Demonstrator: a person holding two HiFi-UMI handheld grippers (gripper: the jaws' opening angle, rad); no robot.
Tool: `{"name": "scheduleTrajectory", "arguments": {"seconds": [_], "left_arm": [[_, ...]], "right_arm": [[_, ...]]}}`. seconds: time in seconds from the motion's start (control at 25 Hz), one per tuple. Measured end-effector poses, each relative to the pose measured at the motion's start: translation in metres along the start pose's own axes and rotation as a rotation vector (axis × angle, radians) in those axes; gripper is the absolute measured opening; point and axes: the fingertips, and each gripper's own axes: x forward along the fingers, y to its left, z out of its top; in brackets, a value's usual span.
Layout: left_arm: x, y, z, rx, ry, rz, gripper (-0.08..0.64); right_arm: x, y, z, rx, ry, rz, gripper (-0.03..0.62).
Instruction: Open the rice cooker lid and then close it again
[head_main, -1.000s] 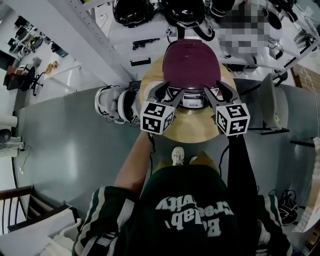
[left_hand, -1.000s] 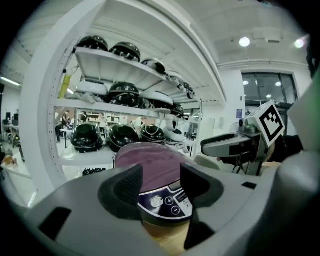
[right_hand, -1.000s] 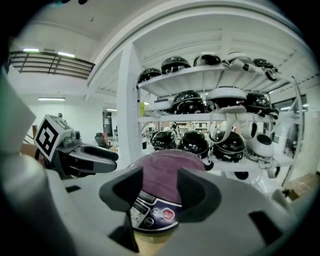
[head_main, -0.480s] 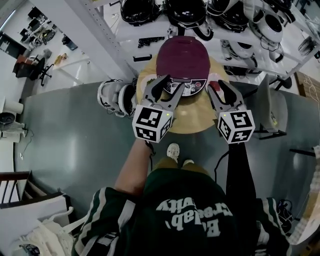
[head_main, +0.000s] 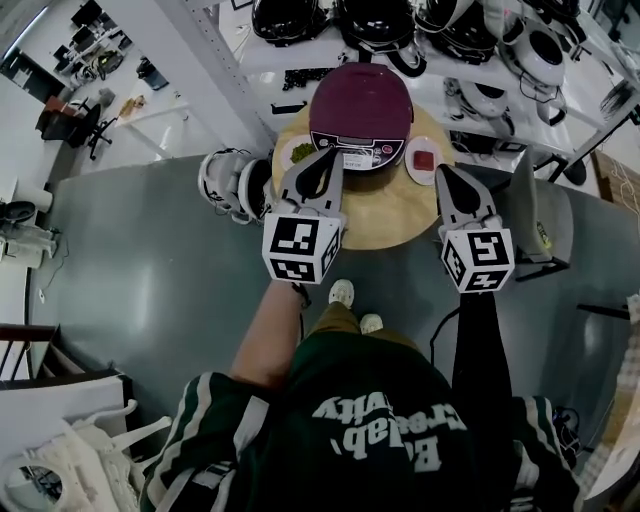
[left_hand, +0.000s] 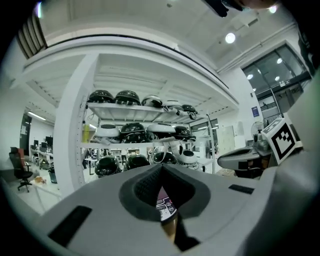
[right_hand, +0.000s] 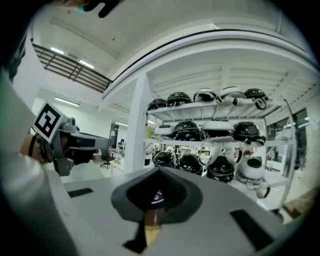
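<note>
Both tongs are pressed together with nothing between them. Left gripper (head_main: 327, 160), a grey two-jaw tool with a black-and-white marker cube at its rear, is held out level, and in the head view its tips lie over the near left edge of the cooker. In its own view the dark pads meet at the tips. Through the small gap behind them shows a sliver of the cooker's white control panel, which lies farther off and is not touched. Right gripper (head_main: 446, 176), of the same build, is held out to the right of the cooker. Its tips are close to a small white plate with something red on it (head_main: 425, 158), and its own view shows its pads meeting too.

The task's thing, a rounded rice cooker with a maroon lid (head_main: 362, 100), stands at the far side of a round, light wooden table (head_main: 390, 215). Its lid is down and its button panel faces the person. A small white dish with something green in it (head_main: 300, 152) sits just left of the cooker on the table.

Beyond the table a white metal shelf rack (head_main: 250, 55) carries rows of dark and white rounded objects. The person wears a dark green top with white lettering (head_main: 385, 430) and stands on a grey floor (head_main: 150, 280).
</note>
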Motion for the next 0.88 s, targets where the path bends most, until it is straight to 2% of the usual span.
{"name": "scheduleTrajectory", "arguments": {"seconds": [0.52, 0.88], "left_arm": [[-0.012, -0.027, 0.008, 0.043, -0.017, -0.024, 0.0], [-0.021, -0.036, 0.006, 0.092, -0.017, -0.046, 0.0]], "right_arm": [[-0.018, -0.006, 0.001, -0.011, 0.003, -0.015, 0.003], [-0.022, 0.007, 0.003, -0.016, 0.001, -0.018, 0.003]]}}
